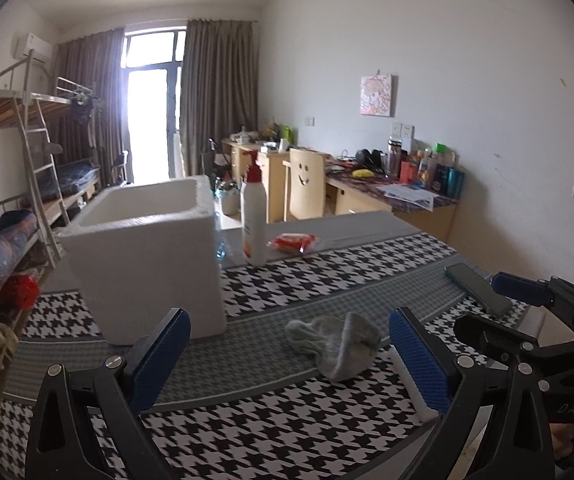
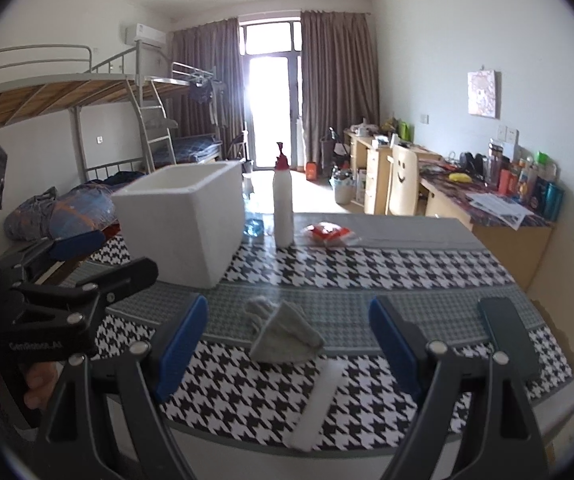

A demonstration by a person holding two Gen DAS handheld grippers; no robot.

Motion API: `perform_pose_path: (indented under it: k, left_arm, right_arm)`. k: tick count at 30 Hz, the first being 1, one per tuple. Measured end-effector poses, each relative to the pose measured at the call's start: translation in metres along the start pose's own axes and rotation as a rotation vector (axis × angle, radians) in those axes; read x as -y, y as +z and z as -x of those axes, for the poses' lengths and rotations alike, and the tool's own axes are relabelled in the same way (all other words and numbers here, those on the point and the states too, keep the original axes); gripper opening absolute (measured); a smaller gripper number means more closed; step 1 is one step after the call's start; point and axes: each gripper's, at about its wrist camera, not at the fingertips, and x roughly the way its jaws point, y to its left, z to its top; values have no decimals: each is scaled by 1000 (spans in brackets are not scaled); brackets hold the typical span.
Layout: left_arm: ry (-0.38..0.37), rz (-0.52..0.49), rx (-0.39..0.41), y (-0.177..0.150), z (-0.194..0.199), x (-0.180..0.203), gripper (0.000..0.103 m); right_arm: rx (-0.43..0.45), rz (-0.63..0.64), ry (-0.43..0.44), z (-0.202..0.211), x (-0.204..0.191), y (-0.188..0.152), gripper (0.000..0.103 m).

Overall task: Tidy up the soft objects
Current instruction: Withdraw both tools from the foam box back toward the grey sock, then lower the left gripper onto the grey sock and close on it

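A crumpled pale-grey knitted sock [image 1: 337, 344] lies limp on the black-and-white houndstooth tablecloth [image 2: 407, 268], one end bunched into folds. Both the left gripper [image 1: 287, 354] and the right gripper [image 2: 287, 340] hang spread wide and empty, the sock lying beyond their blue pads. Behind it stands a white foam box [image 1: 143, 256] — beside that a white bottle with a red cap [image 2: 282, 204], a red-and-white packet [image 2: 329, 233] and, off right, a dark phone [image 2: 509, 334].

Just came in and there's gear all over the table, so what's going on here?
A person holds a two-finger gripper in each hand over the houndstooth table. Both the left gripper and right gripper are open and empty. A crumpled grey sock lies loose between them, untouched. The white foam box stands open-topped behind it, beside a white bottle.
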Motion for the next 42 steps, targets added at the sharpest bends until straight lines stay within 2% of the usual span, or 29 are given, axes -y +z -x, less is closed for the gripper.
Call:
perform_pose_path:
  k: [16, 21, 42]
  left_arm:
    - [-75, -49, -77, -16, -27, 26, 100]
    - [-97, -67, -124, -20, -36, 31, 100]
    - [-105, -65, -218, -32, -83, 37, 100]
  right_arm:
    - [-80, -68, -67, -3, 26, -29, 86]
    - [-104, -72, -79, -1, 28, -37, 86]
    - [-181, -97, -80, -20, 34, -56, 86]
